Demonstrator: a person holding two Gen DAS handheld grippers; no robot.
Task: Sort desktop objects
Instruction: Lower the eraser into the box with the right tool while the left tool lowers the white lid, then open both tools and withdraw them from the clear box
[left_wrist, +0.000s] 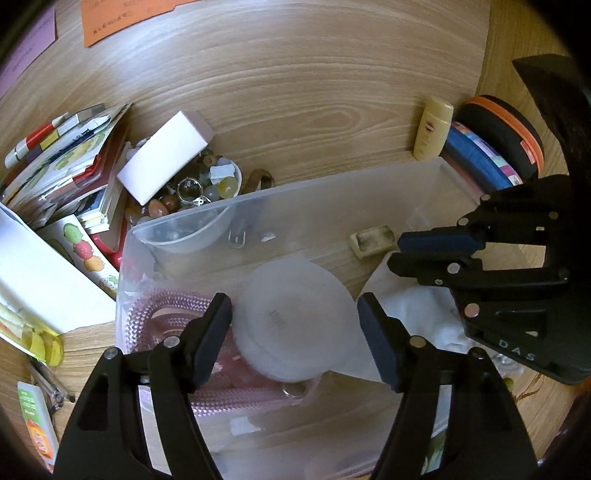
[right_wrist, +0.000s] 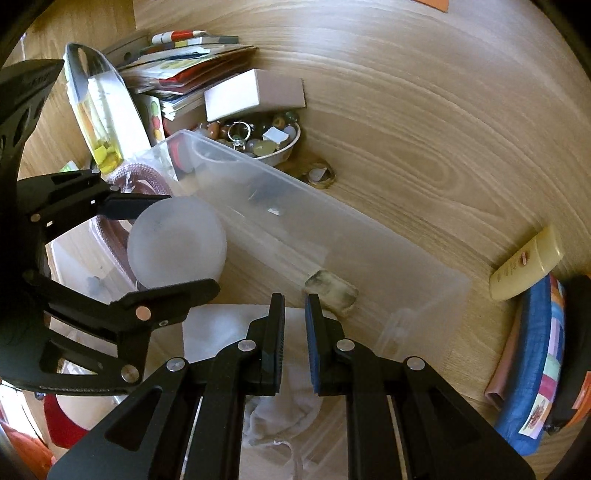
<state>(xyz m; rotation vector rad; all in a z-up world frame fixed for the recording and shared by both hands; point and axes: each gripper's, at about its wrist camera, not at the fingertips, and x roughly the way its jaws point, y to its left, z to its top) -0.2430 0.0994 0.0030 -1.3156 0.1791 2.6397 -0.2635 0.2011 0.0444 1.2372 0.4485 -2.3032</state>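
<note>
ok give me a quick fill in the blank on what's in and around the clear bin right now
1. The frosted round lid sits between the fingers of the ____ hand-held gripper.
2. The pink rope lies ____ the clear bin.
3. The bowl of beads stands ____ the bin.
4. The cream bottle lies on the ____.

Missing words: left; inside; outside; desk

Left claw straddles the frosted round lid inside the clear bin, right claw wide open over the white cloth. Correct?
Not quite: the right claw is shut, its pads nearly together with nothing visible between them, as the right wrist view shows. The rest holds: the left claw straddles the frosted round lid inside the clear bin, and the right claw is over the white cloth.
</note>
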